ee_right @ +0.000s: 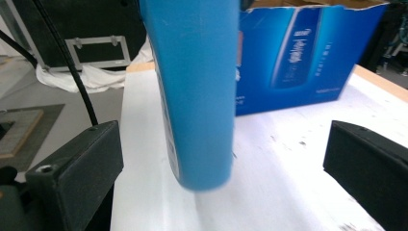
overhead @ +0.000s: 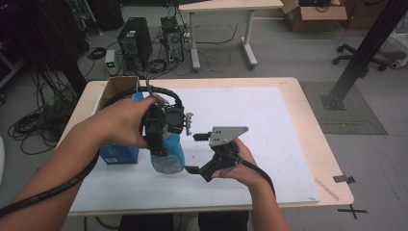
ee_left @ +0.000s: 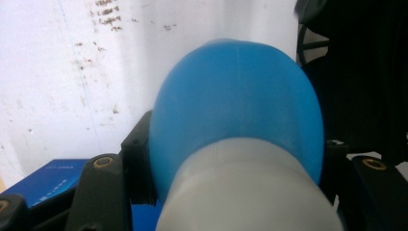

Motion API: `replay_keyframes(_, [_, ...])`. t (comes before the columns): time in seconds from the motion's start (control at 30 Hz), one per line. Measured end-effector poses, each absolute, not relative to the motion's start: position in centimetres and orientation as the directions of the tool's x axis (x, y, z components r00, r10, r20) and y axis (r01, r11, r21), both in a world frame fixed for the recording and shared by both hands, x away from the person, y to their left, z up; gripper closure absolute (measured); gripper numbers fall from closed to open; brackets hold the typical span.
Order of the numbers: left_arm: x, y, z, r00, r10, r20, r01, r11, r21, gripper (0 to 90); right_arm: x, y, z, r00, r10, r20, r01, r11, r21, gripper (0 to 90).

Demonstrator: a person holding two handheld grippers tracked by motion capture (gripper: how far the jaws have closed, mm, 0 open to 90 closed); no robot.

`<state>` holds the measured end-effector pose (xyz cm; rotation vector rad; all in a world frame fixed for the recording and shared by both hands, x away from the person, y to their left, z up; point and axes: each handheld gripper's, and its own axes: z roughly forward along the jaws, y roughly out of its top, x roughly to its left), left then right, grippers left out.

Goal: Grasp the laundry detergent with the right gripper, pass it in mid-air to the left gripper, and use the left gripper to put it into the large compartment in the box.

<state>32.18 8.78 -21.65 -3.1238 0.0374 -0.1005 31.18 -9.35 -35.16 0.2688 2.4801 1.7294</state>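
Observation:
A blue plastic bottle (overhead: 168, 158) hangs bottom down over the white mat (overhead: 250, 120). My left gripper (overhead: 162, 142) is shut on its upper part. In the left gripper view the bottle's blue shoulder (ee_left: 235, 106) and white top sit between the two black jaws of that gripper (ee_left: 235, 192). My right gripper (overhead: 196, 153) is just right of the bottle and points at it, its jaws wide open with nothing in them. In the right gripper view the bottle (ee_right: 197, 86) stands upright just beyond the tips of that gripper (ee_right: 221, 192), its base slightly above the mat.
A blue carton (overhead: 118, 154) with an open top stands on the mat's left side, close behind the bottle; it also shows as the blue carton (ee_right: 298, 57) beyond the bottle. The wooden table's edge (overhead: 332, 159) runs along the right. Computers and cables lie on the floor behind.

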Motion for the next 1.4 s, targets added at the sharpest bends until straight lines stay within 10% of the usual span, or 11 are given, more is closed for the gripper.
replay_keyframes(1.0, [35.2, 10.4, -15.4, 0.909, 0.412, 0.06, 0.412, -0.911, 0.018, 37.7, 34.4, -19.3, -30.5, -0.948, 0.316, -0.038, 0.213, 0.72, 0.661, 2.2])
replay_keyframes(1.4, [36.7, 13.8, -10.2, 0.728, 0.682, 0.071, 0.673, -0.73, 0.115, 37.8, 35.0, -20.0, -29.5, -0.94, 0.339, -0.048, 0.236, 0.742, 0.627, 2.4])
